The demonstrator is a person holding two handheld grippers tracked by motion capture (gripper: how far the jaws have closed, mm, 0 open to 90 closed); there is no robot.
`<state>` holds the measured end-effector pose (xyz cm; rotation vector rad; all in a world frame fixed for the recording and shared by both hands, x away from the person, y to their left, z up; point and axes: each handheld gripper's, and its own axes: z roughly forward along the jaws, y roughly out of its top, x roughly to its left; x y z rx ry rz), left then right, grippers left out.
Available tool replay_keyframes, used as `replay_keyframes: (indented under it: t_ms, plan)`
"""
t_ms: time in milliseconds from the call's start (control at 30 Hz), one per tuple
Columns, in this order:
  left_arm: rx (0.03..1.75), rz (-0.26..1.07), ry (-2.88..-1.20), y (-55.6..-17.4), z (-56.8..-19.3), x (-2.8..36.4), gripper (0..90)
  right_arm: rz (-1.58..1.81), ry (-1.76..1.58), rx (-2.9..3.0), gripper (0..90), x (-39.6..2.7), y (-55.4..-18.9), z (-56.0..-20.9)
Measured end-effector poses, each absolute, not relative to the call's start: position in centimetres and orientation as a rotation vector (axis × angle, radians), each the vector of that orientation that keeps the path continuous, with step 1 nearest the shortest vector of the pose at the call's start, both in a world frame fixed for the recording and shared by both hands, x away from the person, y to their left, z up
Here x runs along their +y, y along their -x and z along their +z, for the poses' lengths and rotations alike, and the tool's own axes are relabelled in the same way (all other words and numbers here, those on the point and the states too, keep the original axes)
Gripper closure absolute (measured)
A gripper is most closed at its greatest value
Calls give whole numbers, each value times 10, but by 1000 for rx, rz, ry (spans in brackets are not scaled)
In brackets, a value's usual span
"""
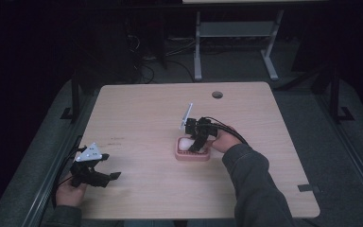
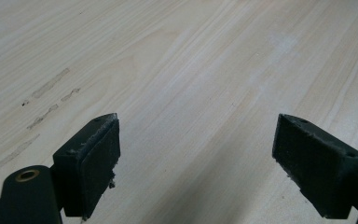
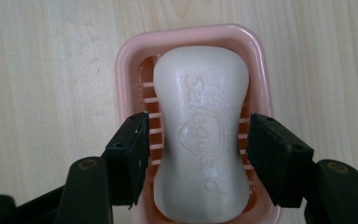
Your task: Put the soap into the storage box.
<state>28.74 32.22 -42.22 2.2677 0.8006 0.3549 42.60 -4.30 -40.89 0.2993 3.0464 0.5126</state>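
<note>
White soap [image 3: 200,135] lies in the pink dish [image 3: 126,60]; right hand-held gripper [image 3: 198,140] stands open around it, not pressing. Left hand-held gripper [image 2: 196,163] open, empty. Withdrawing remains.

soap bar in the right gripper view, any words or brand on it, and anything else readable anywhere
"Safeguard": pressed into the top of the white soap bar, with a shield outline around it, lying in the pink soap dish.
No other text readable: none on the table, and the soap is too small to read in the high view.
</note>
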Motion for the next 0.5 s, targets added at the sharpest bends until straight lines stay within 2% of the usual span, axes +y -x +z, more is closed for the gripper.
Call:
replay_keyframes:
  t_ms: [500]
  plan:
    - [799, 354, -2267, -287, -423, 322, 149, 568, -331, 3027, 387, -52, -422, -397]
